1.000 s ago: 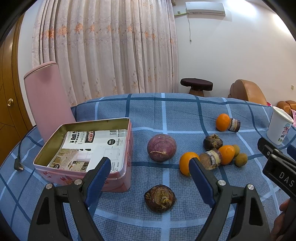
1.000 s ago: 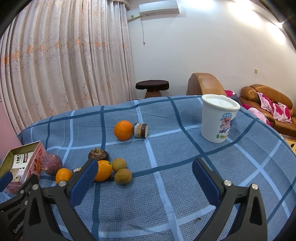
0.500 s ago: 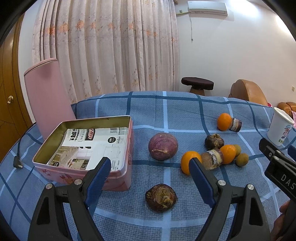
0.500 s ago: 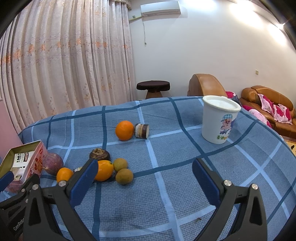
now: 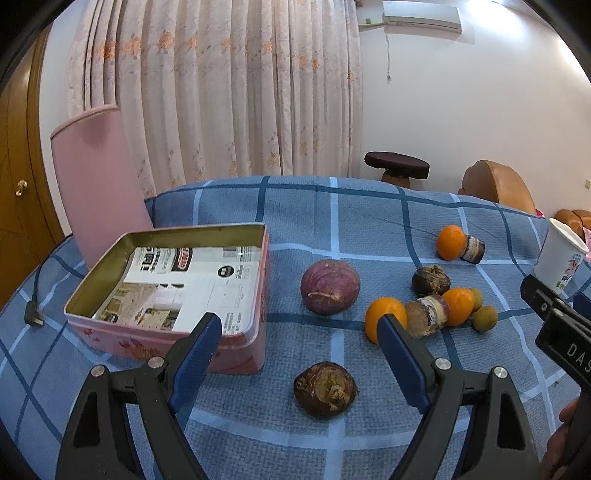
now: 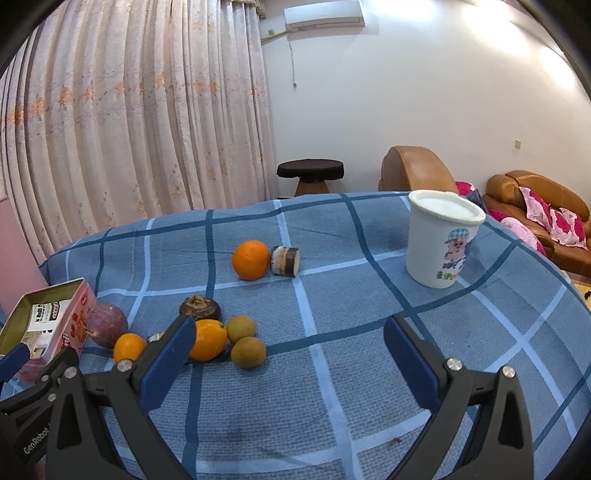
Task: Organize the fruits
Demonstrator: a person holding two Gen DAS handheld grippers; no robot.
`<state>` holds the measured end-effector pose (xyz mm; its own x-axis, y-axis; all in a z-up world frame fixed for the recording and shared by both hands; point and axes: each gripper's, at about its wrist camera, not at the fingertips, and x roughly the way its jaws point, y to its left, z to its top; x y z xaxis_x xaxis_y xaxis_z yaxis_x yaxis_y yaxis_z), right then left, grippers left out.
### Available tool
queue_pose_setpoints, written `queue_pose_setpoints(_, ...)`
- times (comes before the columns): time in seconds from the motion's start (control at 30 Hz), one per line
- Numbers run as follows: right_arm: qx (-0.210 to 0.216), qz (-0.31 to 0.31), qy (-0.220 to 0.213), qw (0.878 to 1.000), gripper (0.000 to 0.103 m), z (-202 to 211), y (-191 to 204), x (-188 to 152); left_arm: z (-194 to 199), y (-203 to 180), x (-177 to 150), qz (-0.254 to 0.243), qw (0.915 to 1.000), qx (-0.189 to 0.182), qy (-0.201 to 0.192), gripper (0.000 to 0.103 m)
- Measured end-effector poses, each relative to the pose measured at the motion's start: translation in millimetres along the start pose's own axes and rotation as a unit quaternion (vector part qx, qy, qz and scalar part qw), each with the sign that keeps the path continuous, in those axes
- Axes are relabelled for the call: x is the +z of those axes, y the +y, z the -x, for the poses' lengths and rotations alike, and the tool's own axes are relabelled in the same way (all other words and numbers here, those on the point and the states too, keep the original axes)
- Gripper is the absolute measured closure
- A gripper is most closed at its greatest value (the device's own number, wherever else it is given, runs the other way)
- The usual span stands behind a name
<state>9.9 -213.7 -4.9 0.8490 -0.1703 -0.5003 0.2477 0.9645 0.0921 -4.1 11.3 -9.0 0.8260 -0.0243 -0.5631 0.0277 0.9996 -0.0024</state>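
Home living room: floor-length pale floral curtains [image 6: 140, 122], white wall-mounted air conditioner [image 6: 324, 14], brown leather sofa [image 6: 535, 195] with pink floral cushions [image 6: 563, 221], round dark wooden stool [image 6: 310, 177], blue checked tablecloth [image 6: 332, 332].

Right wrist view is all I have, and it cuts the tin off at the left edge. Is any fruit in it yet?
Observer: No. The tin holds only printed paper.
Operator: Is anything near the left tool that I can't see?
Observer: Yes. A dark round fruit lies alone on the cloth, just ahead of the open left tool.
Operator: What is behind my tool's left finger?
Observer: A brown cut piece, wedged between the nearer orange and the second orange.
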Motion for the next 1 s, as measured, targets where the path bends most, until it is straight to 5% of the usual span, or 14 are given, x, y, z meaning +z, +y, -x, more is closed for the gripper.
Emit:
queue_pose_setpoints(0.13,0.010,0.007,0.008,1.000,0.003,-4.6,-7.7,2.0,3.4,6.5,-5.9,0.009,0.9996,-0.019,0.020,0.016)
queue_pose_setpoints(0.47,0.077,0.034,0.117,0.990,0.034,-38.4,1.2,-12.4,37.5,36.8,-28.5,0.004,0.9994,-0.020,0.027,0.016)
queue_pose_setpoints(0.6,0.078,0.037,0.138,0.987,0.035,-46.2,3.1,-15.4,39.1,43.2,-26.6,0.000,0.9994,-0.017,0.029,0.016)
queue_pose_setpoints(0.83,0.083,0.037,0.170,0.981,0.055,-58.0,-2.8,-18.2,27.6,18.4,-18.1,-0.023,0.9956,-0.075,0.052,0.016)
queue_pose_setpoints(1.0,0.085,0.034,0.170,0.981,0.056,-57.2,-6.4,-17.0,6.5,-4.5,-14.2,-0.043,0.9924,-0.087,0.076,0.023)
